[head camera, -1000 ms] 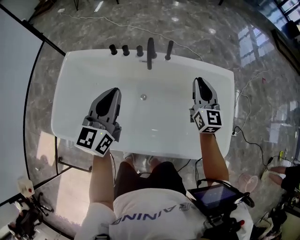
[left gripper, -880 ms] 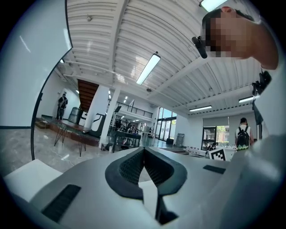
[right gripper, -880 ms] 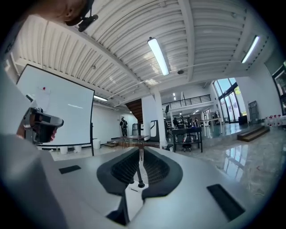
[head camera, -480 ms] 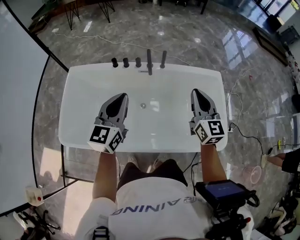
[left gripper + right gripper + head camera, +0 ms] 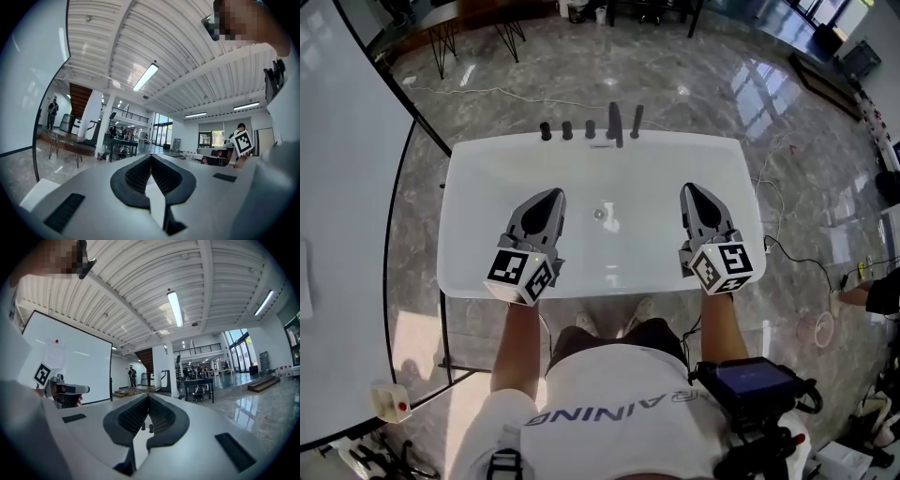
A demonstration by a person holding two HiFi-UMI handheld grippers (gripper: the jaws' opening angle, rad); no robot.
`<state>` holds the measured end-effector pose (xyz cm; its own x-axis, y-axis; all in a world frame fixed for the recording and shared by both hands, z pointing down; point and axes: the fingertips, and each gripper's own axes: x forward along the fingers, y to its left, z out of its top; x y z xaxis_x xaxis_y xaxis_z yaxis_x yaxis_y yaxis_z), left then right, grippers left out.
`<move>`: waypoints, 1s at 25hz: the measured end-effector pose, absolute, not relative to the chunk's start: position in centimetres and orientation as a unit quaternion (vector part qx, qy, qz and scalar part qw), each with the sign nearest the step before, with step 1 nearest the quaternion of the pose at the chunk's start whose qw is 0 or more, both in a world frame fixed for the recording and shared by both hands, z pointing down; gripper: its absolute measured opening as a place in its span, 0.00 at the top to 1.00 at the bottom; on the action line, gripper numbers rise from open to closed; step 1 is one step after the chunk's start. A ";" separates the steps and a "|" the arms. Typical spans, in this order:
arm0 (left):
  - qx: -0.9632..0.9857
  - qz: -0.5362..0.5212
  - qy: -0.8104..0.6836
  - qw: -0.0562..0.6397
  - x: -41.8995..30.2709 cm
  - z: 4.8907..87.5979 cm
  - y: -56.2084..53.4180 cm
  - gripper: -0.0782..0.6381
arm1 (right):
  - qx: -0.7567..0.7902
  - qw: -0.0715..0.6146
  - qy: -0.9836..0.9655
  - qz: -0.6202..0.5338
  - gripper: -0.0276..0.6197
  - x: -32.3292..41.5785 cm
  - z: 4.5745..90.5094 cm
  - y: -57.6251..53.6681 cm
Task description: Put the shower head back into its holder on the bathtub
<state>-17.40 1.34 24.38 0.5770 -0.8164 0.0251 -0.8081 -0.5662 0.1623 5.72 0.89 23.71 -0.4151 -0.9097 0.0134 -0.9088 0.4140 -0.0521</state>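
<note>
The white bathtub lies below me, with a row of dark fittings on its far rim. The slim dark shower head stands upright there, just right of the spout and three knobs. My left gripper hovers over the tub's left half, its jaws shut and empty. My right gripper hovers over the right half, also shut with nothing in it. Both point level toward the far rim, well short of the fittings. In the left gripper view the left gripper faces the open hall, and in the right gripper view so does the right gripper.
A large white board on a black frame stands left of the tub. Cables trail over the marble floor on the right. A tablet hangs at the person's waist. Tables and a distant person show in the hall.
Both grippers have pulled back from the fittings toward the tub's near rim and risen. The tub looks smaller and farther below.
</note>
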 end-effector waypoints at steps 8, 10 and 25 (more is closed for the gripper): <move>0.889 -0.004 -0.453 0.064 -13.2 21.8 2.9 0.87 | -0.537 0.007 0.843 -0.023 0.94 9.0 19.7 2.3; 0.890 -0.007 -0.451 0.061 -12.1 21.7 2.8 0.87 | -0.533 0.006 0.846 -0.025 0.94 9.5 19.9 2.4; 0.882 -0.016 -0.467 0.064 -11.1 23.4 4.9 0.87 | -0.491 -0.020 0.870 -0.029 0.94 9.7 23.1 4.6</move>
